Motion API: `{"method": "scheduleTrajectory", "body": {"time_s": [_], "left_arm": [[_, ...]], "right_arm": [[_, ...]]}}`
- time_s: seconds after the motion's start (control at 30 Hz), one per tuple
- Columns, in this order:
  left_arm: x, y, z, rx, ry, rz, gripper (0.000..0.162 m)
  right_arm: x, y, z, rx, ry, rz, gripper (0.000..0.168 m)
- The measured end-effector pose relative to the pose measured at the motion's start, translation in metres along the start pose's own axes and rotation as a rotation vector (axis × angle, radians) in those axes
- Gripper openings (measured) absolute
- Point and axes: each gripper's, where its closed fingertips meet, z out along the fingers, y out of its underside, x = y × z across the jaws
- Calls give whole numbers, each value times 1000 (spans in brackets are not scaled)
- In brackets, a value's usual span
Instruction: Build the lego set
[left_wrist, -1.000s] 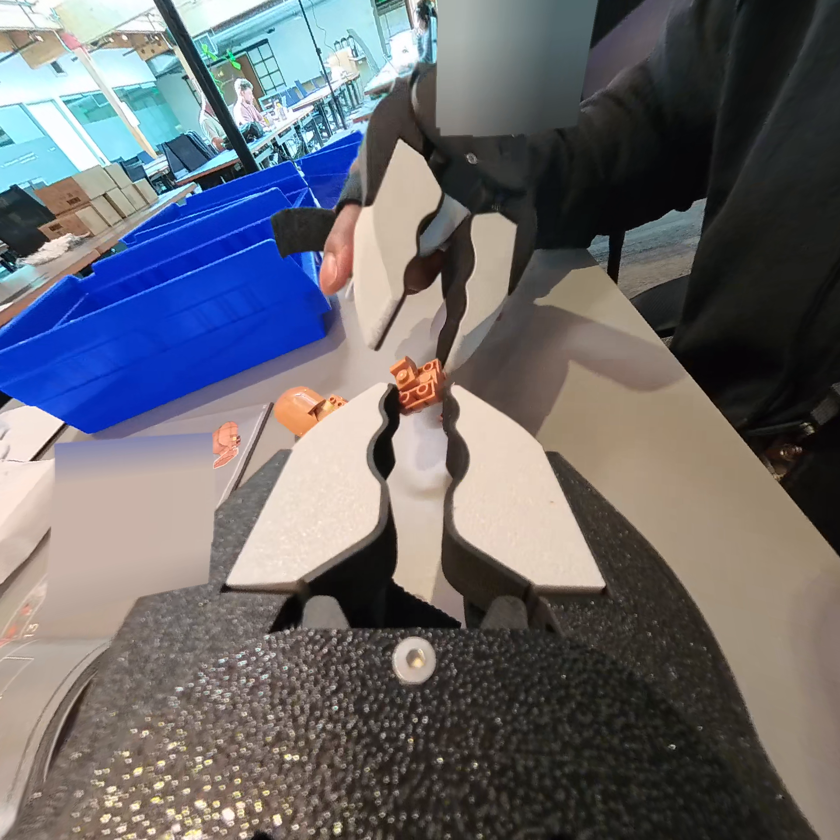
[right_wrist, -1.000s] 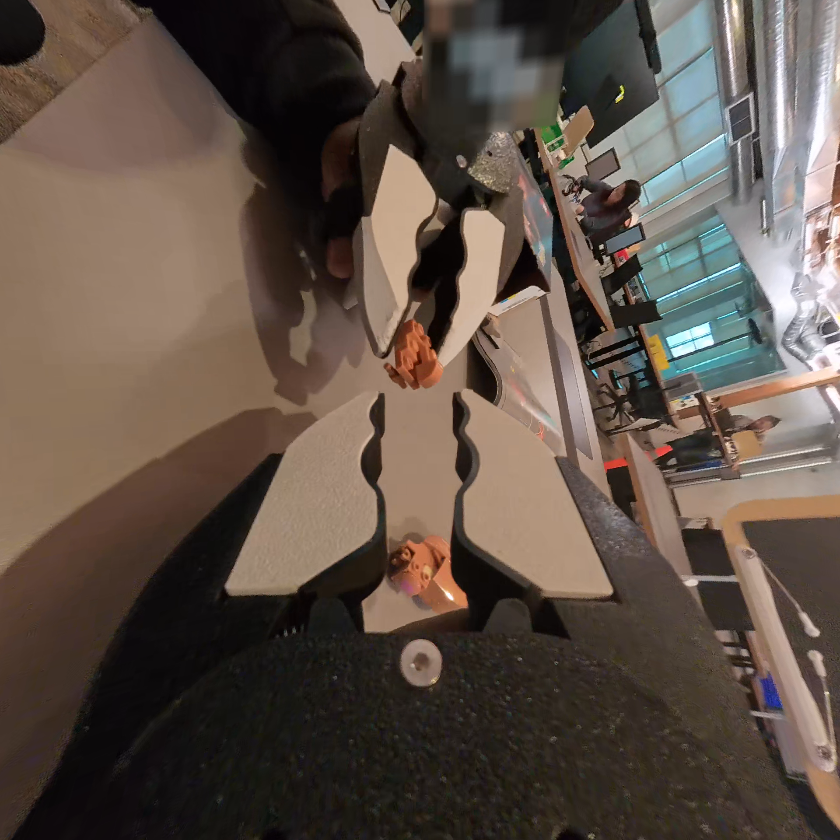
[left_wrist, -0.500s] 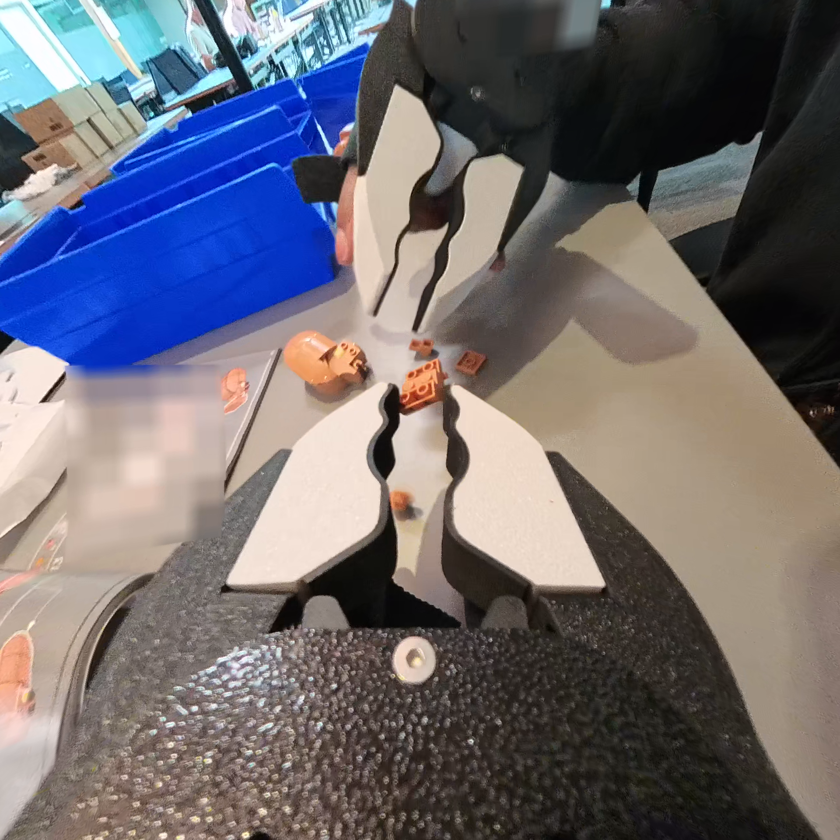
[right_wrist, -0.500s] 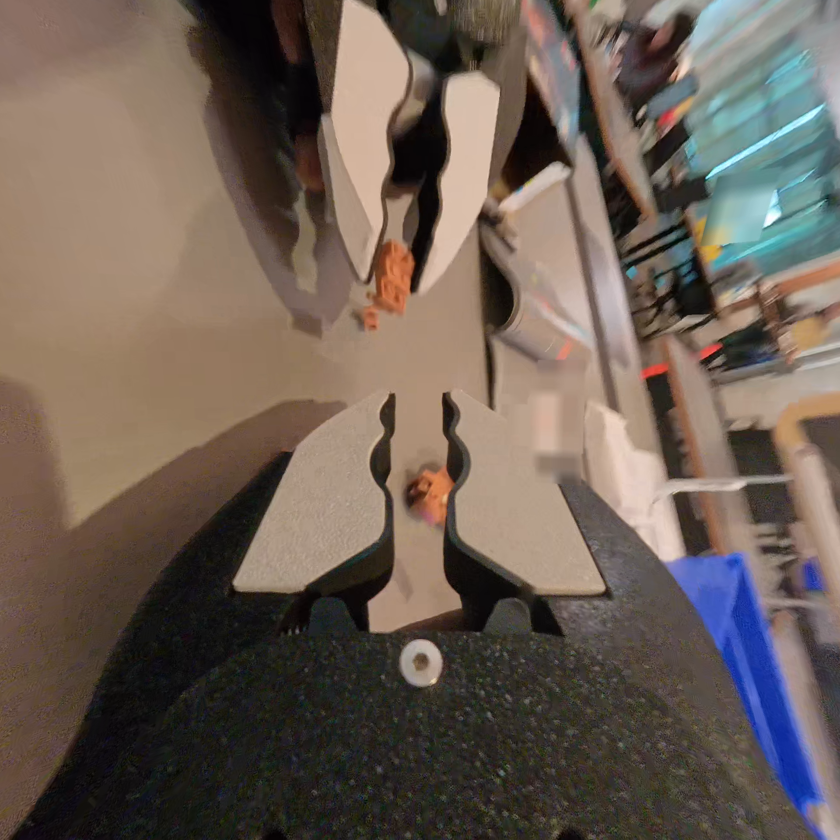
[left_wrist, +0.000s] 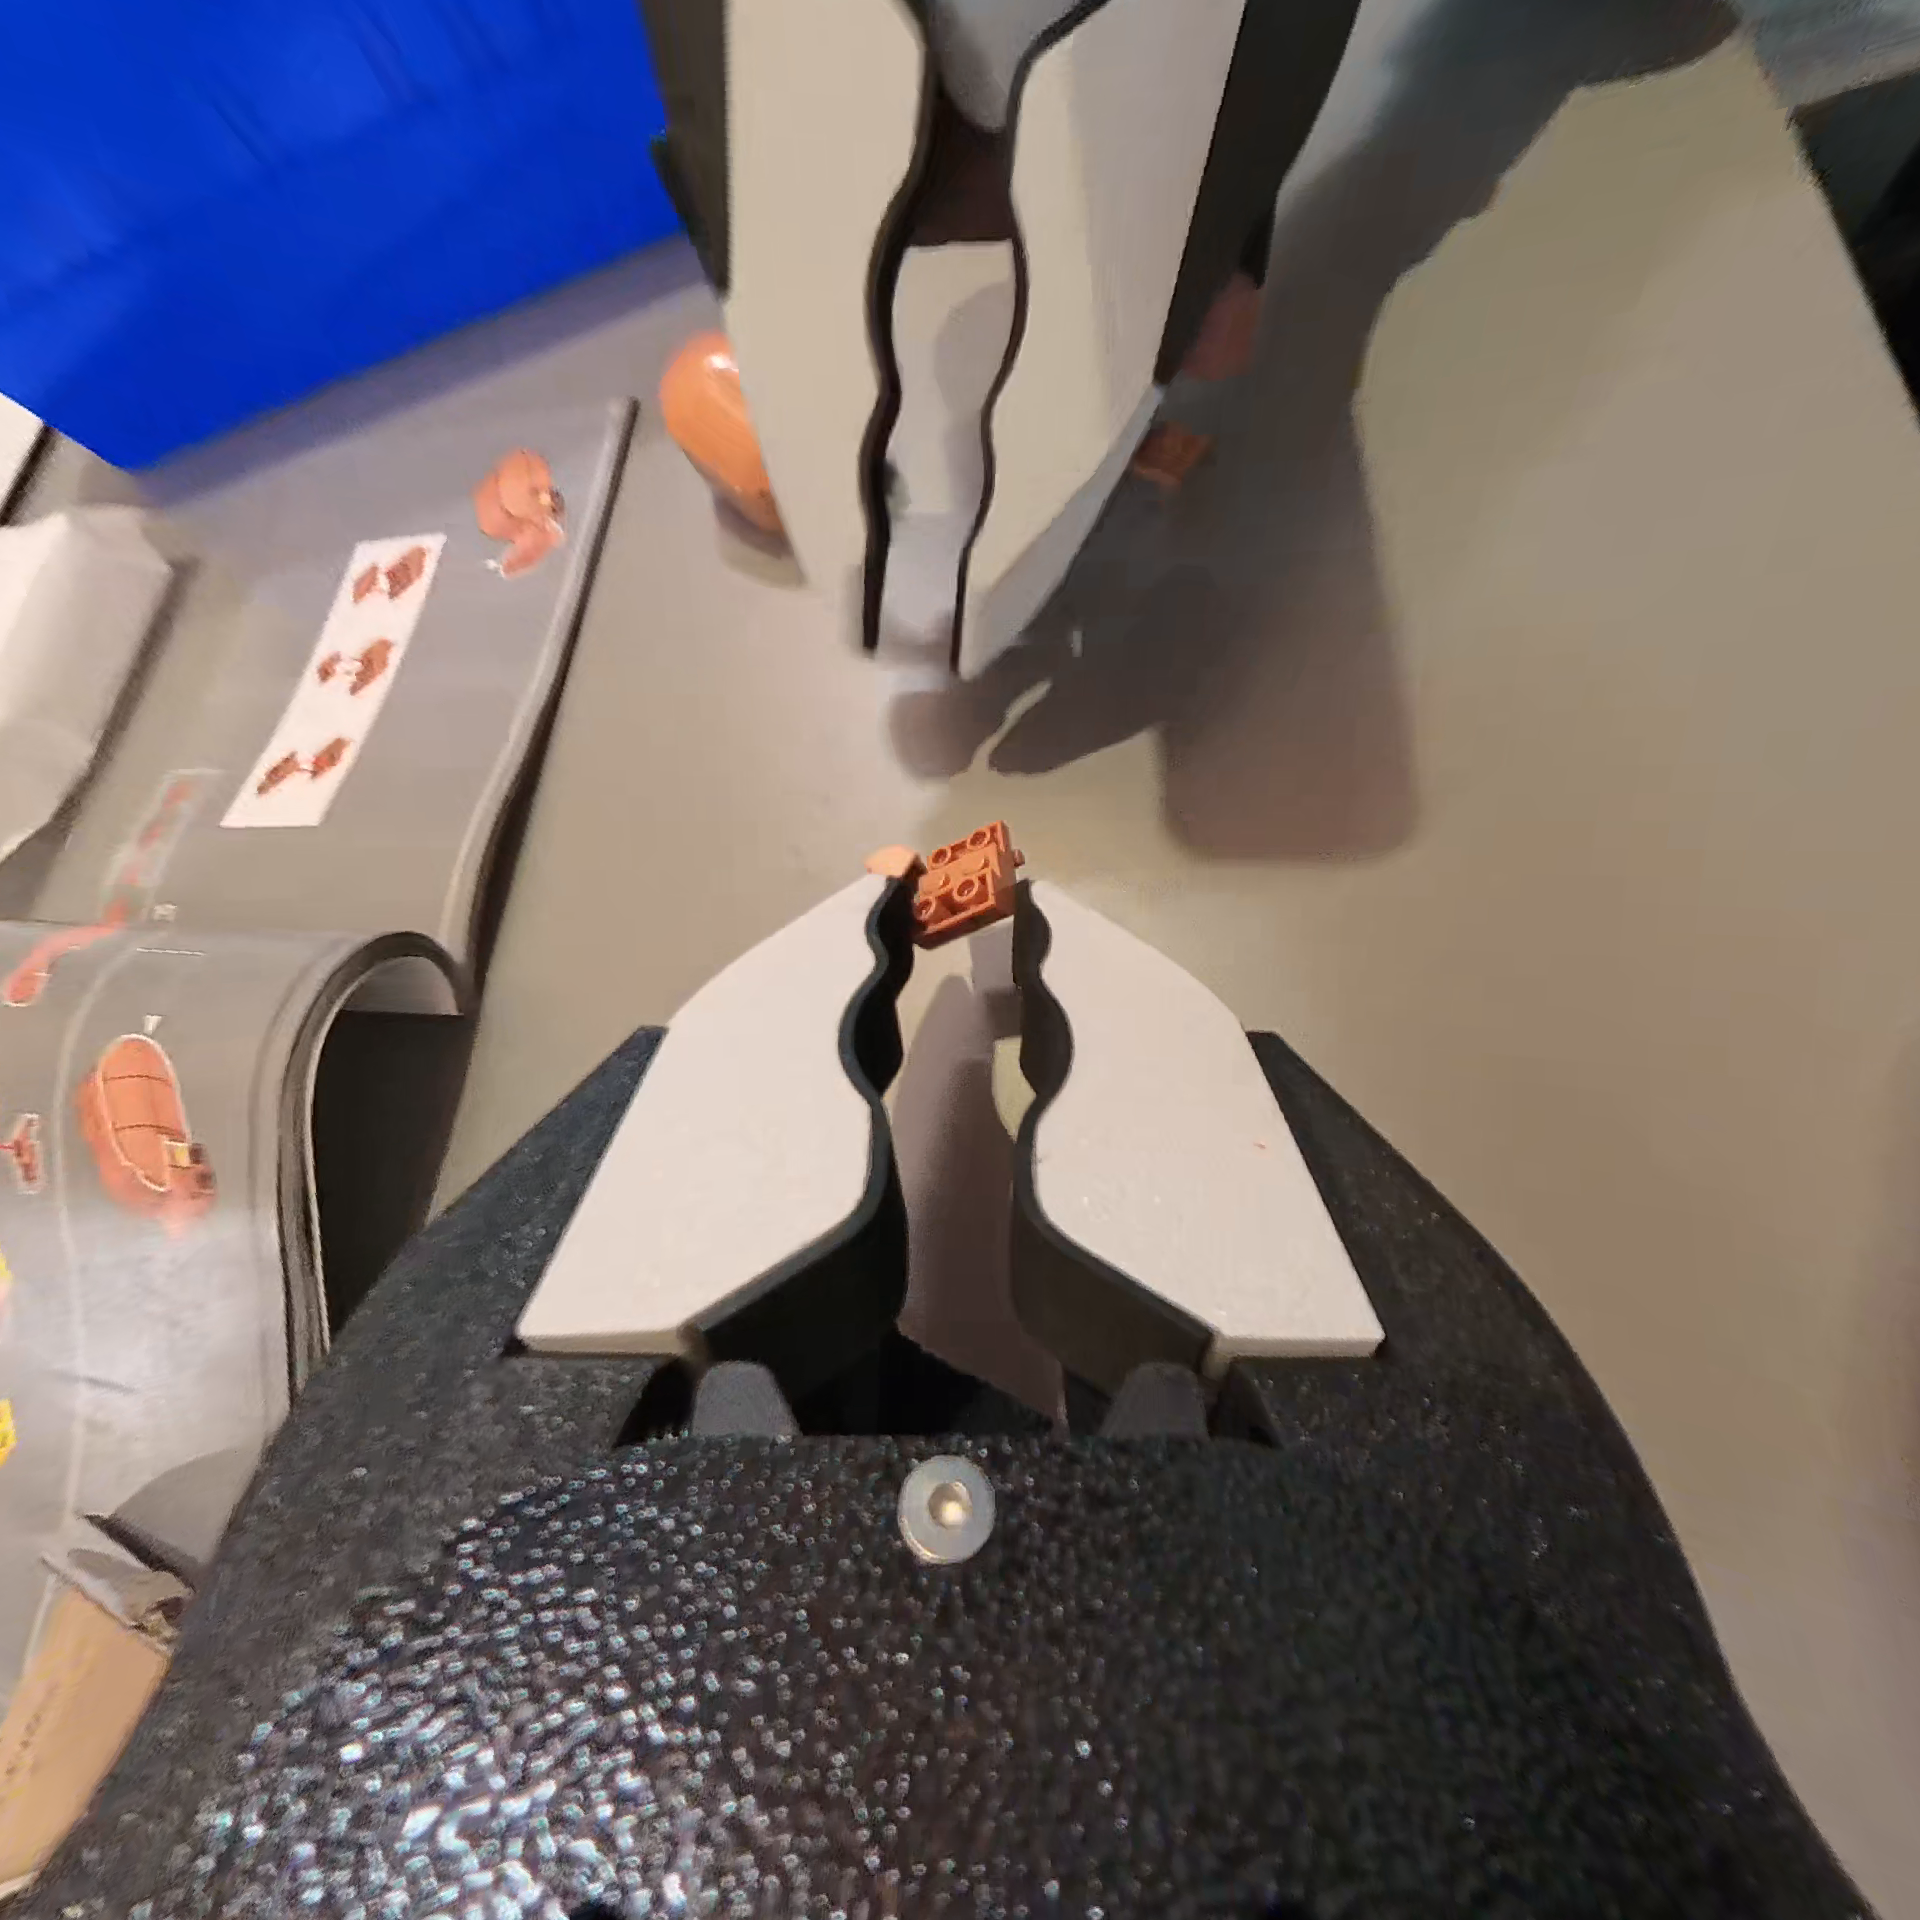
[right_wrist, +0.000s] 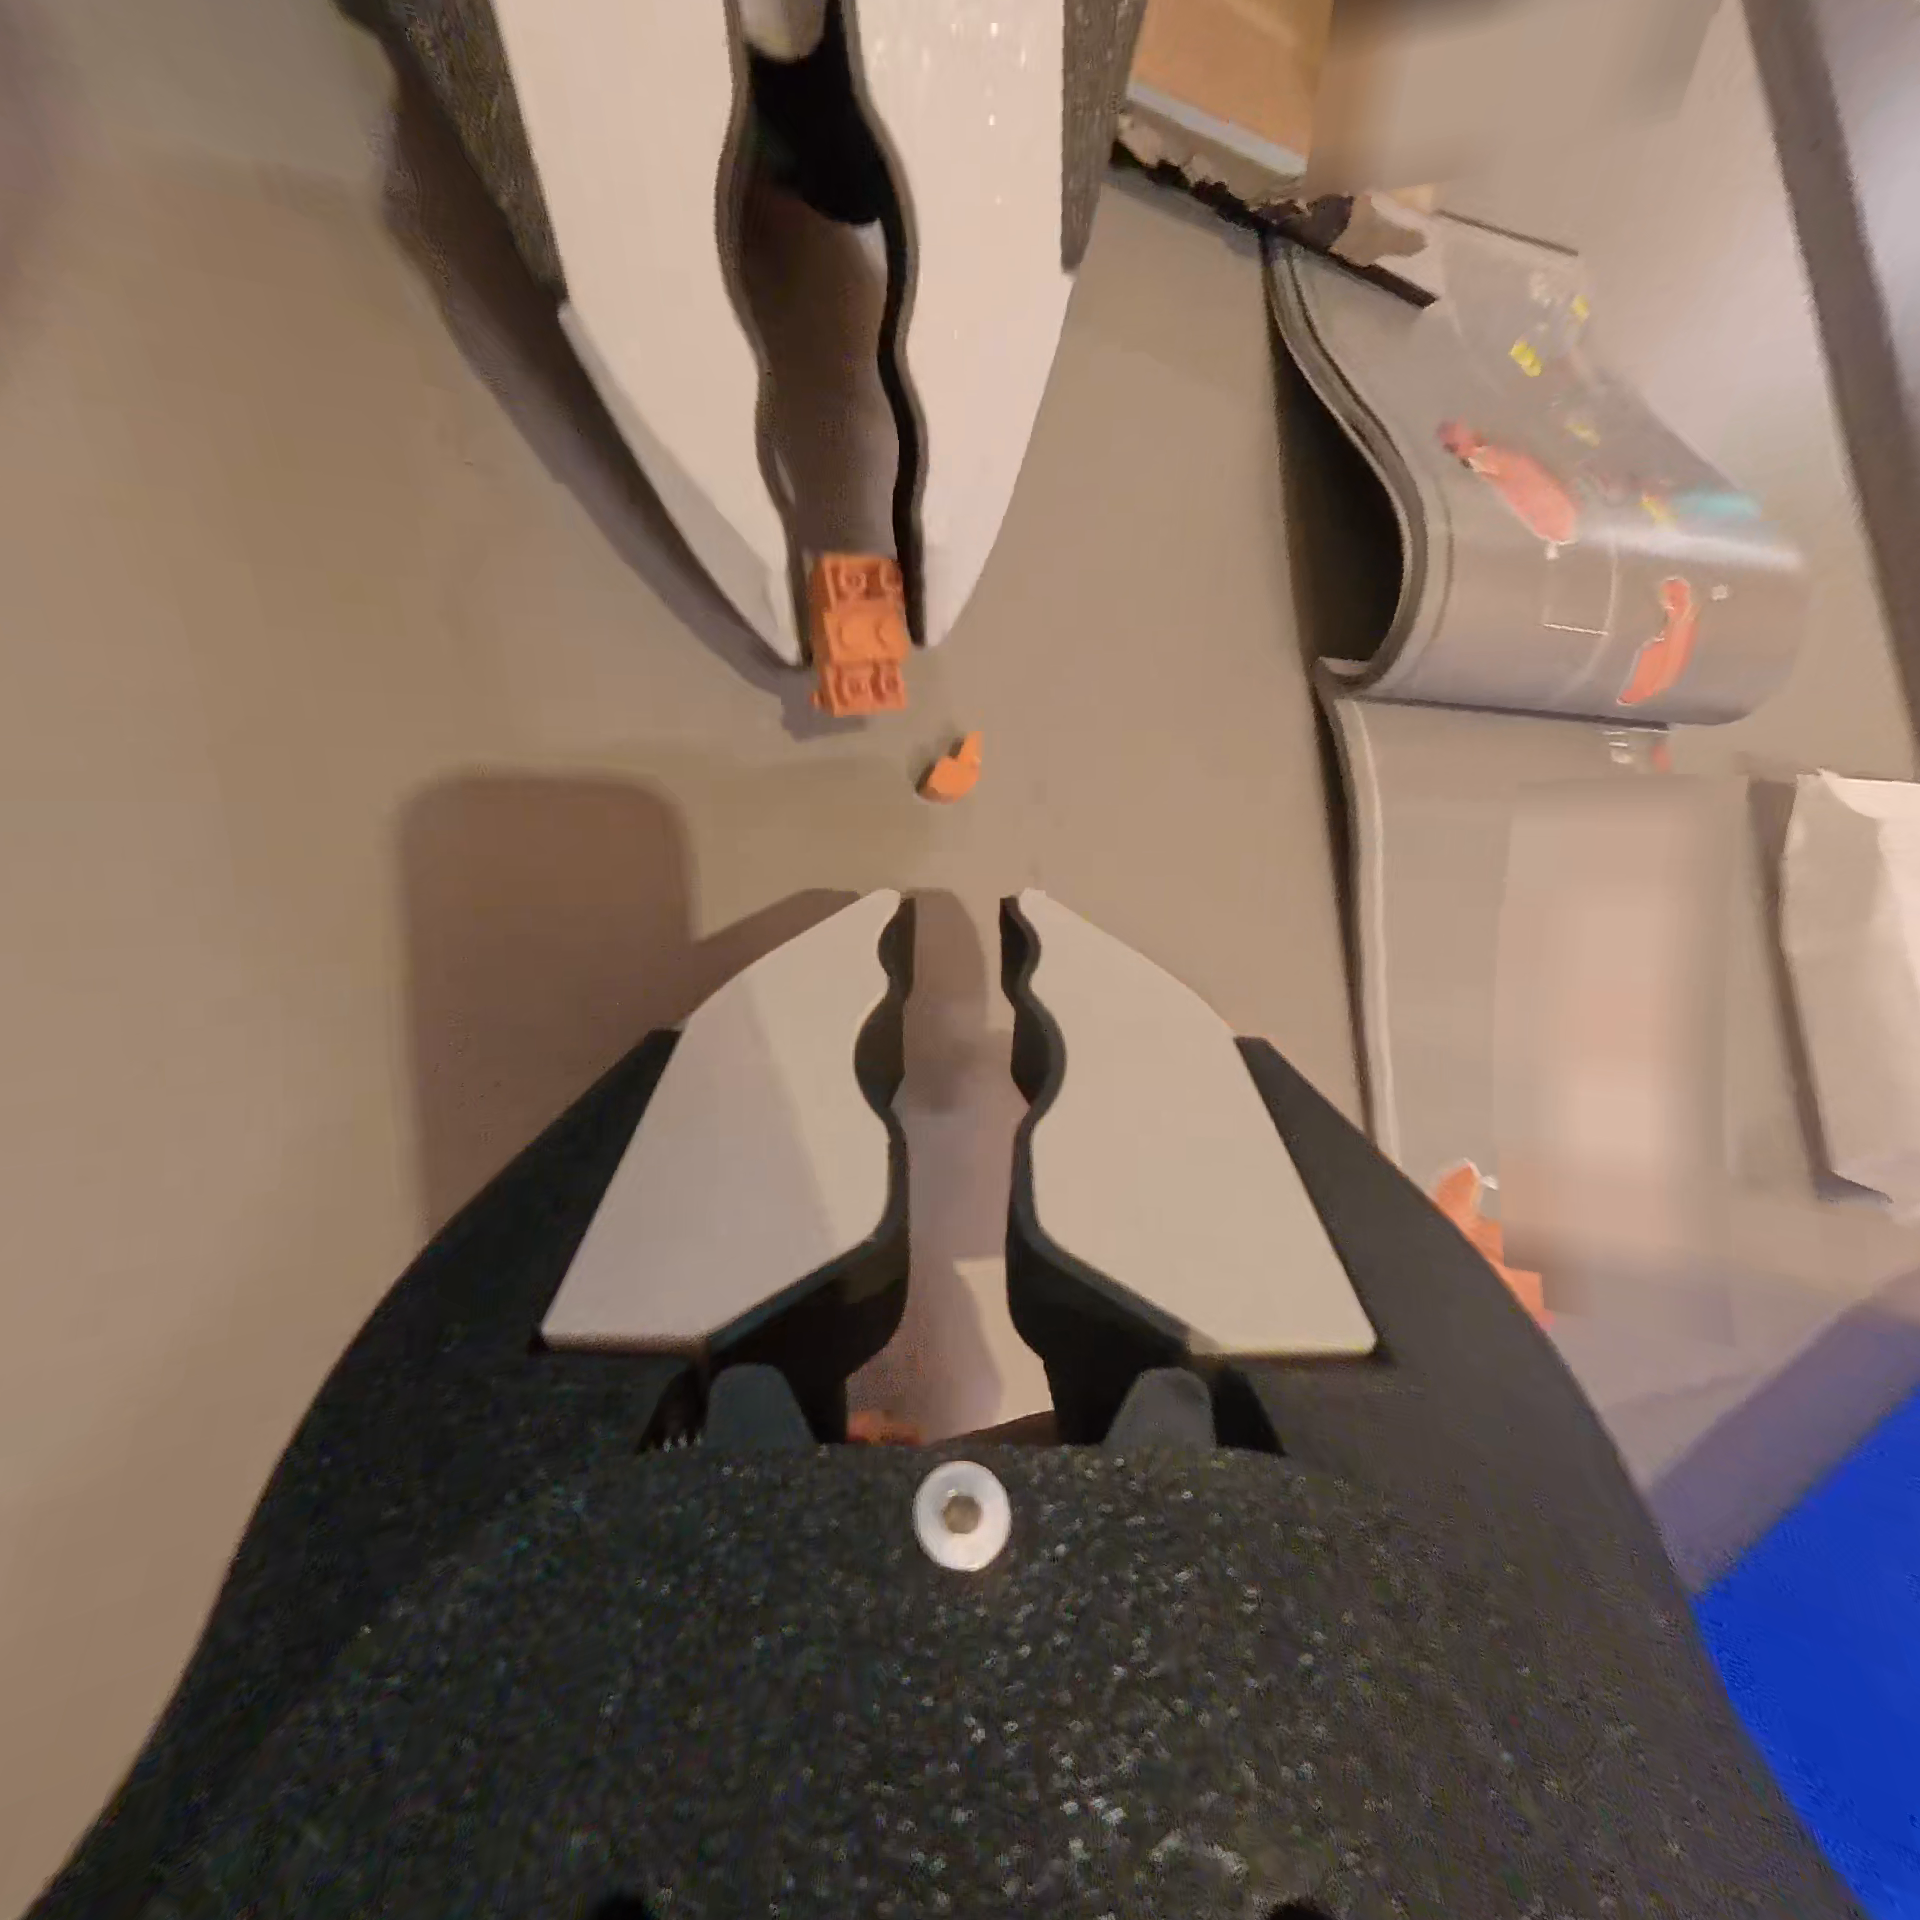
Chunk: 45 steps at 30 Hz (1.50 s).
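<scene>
My left gripper (left_wrist: 951, 904) is shut on a small orange-brown brick assembly (left_wrist: 964, 891) at its fingertips, low over the grey table (left_wrist: 1455, 935). The right wrist view shows the same assembly (right_wrist: 854, 665) in the left gripper (right_wrist: 862, 649). A tiny orange piece (left_wrist: 888, 860) lies on the table just left of the assembly and also shows in the right wrist view (right_wrist: 954, 769). My right gripper (right_wrist: 956, 902) is slightly open and empty. It faces the left gripper, tips down near the table (left_wrist: 914, 649), a short gap away.
An open instruction booklet (left_wrist: 312, 727) lies left of the grippers and also shows in the right wrist view (right_wrist: 1558, 540). A rounded orange part (left_wrist: 717, 426) and a small orange plate (left_wrist: 1169, 457) lie behind the right gripper. A blue bin (left_wrist: 312, 208) stands at the far left. More orange pieces (right_wrist: 1475, 1226) lie near the bin. Across from one pair of fingers to the other is roughly 5 cm.
Both grippers have dropped from mid-air to just above the table. The right gripper has drawn back from the assembly, which stays in the left gripper.
</scene>
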Motion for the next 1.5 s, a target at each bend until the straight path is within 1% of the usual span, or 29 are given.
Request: {"method": "scheduleTrajectory", "body": {"time_s": [0.07,0.17,0.33,0.4,0.43,0.47,0.6,0.77,0.87,0.93,1.13,1.5], "left_arm": [[1,2,2,-22,-4,-2,19],[0,3,2,-32,-5,-28,19],[-2,7,3,-50,2,-95,19],[0,8,4,-55,12,-99,19],[1,9,5,-58,16,-102,19],[1,9,5,-59,19,-105,19],[0,6,3,-32,20,-125,19],[0,-8,-1,68,46,-147,19],[4,-17,0,129,79,-148,19],[6,-21,1,159,101,-168,19],[4,-27,2,191,105,-189,19],[4,-25,3,172,116,-225,19]], "right_arm": [[-2,-5,11,-10,-28,51,16],[0,-9,23,-32,-24,107,18],[-2,-8,39,-60,-67,144,22],[-2,-9,42,-54,-81,151,18],[-2,-9,43,-53,-87,143,12],[-1,-9,42,-51,-82,133,12],[-1,-8,36,0,-37,-22,11],[-2,-26,8,221,95,-257,11],[-2,-30,-2,272,171,-359,11],[-7,-32,-6,283,180,-412,11],[-14,-33,-11,282,209,-510,11],[-13,-35,-16,287,238,-539,11]]}}
